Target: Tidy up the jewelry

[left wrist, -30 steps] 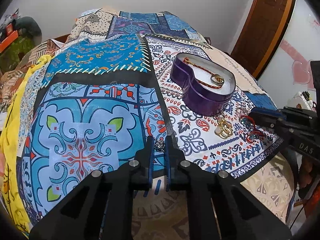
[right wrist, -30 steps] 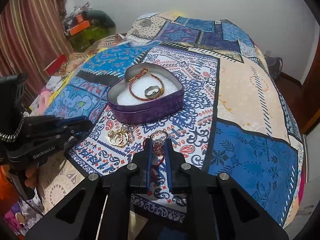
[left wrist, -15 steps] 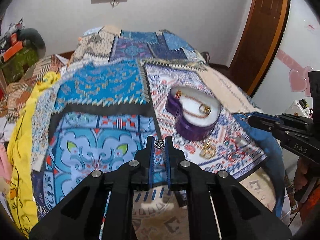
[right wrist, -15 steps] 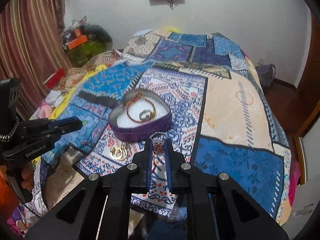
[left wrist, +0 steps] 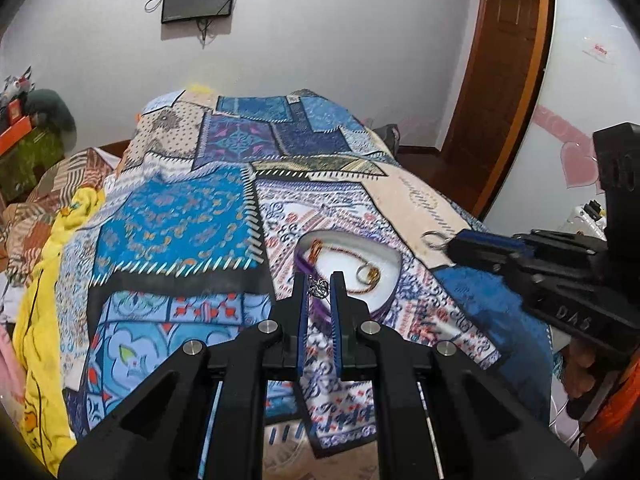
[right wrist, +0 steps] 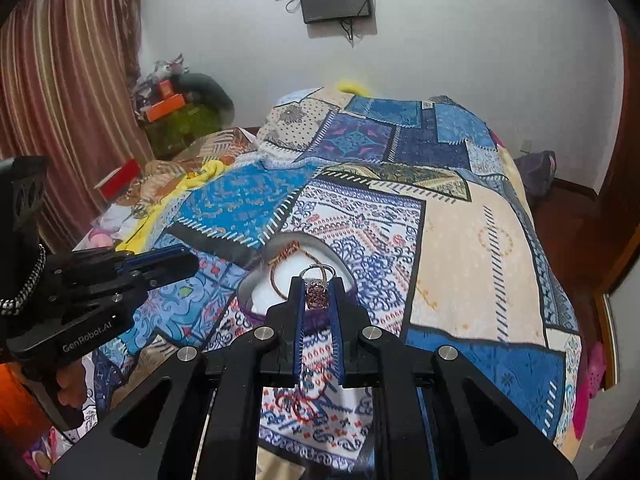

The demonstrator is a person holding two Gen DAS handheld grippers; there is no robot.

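My left gripper point(left wrist: 319, 289) is shut on a small silver ornament point(left wrist: 319, 289) and holds it above the near rim of the purple heart-shaped tin point(left wrist: 386, 305). The tin has a white lining with an orange-red cord bracelet point(left wrist: 316, 249) and a gold ring point(left wrist: 370, 276) inside. My right gripper point(right wrist: 317, 296) is shut on a ring with a dark red stone point(right wrist: 316, 295), held above the tin point(right wrist: 249, 309). The right gripper also shows in the left wrist view point(left wrist: 452, 245), with the ring's band point(left wrist: 435, 238) at its tip. A red cord bracelet point(right wrist: 298, 402) lies on the bedspread under the right gripper.
The tin sits on a patchwork bedspread point(left wrist: 180, 220) near the bed's foot. A yellow cloth point(left wrist: 44, 280) lies along the left side. A wooden door point(left wrist: 500, 80) stands to the right, a curtain point(right wrist: 60, 100) and cluttered shelf point(right wrist: 176, 108) to the left.
Both grippers have risen well above the bedspread with their pieces and now sit over the tin. The gold earrings beside the tin have dropped out of sight.
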